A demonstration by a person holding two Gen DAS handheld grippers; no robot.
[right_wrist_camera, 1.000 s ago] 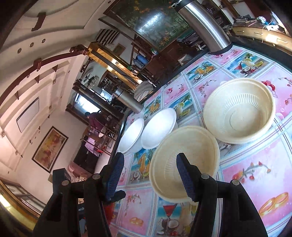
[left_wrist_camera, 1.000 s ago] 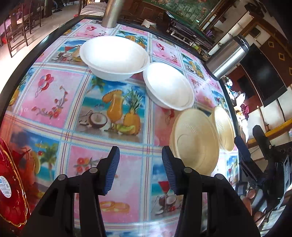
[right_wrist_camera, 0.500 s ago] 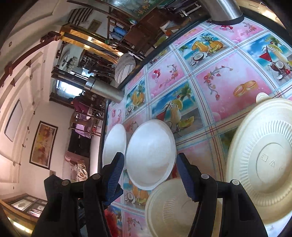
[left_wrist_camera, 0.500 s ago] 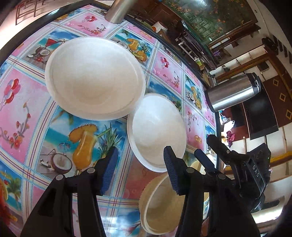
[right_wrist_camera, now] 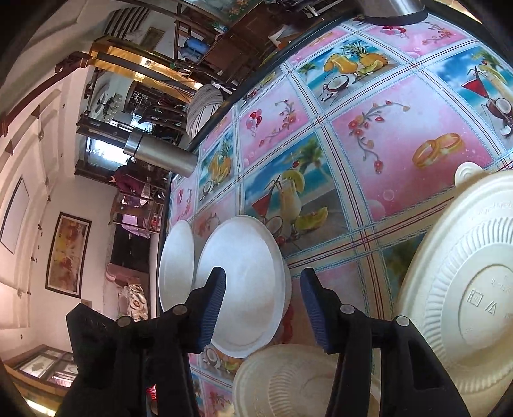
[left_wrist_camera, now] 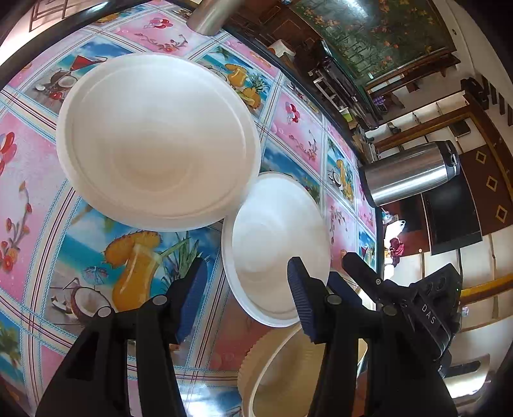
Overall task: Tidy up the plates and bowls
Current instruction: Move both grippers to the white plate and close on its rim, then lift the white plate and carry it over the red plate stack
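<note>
Two white bowls stand side by side on the patterned tablecloth: a large white bowl [left_wrist_camera: 157, 141] [right_wrist_camera: 176, 266] and a smaller white bowl [left_wrist_camera: 275, 243] [right_wrist_camera: 247, 288]. A ribbed cream bowl [left_wrist_camera: 282, 372] [right_wrist_camera: 288, 381] sits nearer, and a second cream bowl [right_wrist_camera: 461, 288] lies at the right. My left gripper [left_wrist_camera: 245, 298] hovers open over the smaller white bowl's near-left rim. My right gripper [right_wrist_camera: 261, 304] [left_wrist_camera: 349, 259] hangs over that bowl's other side. Its jaws are closing, with the bowl's rim showing between them, and the pads are not on it.
A steel flask [left_wrist_camera: 410, 173] [right_wrist_camera: 391, 9] stands by the table's dark edge [left_wrist_camera: 378, 224]. Another steel flask [left_wrist_camera: 214, 12] [right_wrist_camera: 160, 154] stands at the far edge. Wooden furniture, chairs and framed pictures fill the room beyond.
Both grippers have swung from the cream bowls toward the white bowls and come lower. The right gripper's jaws have narrowed. The red plate has left the left wrist view.
</note>
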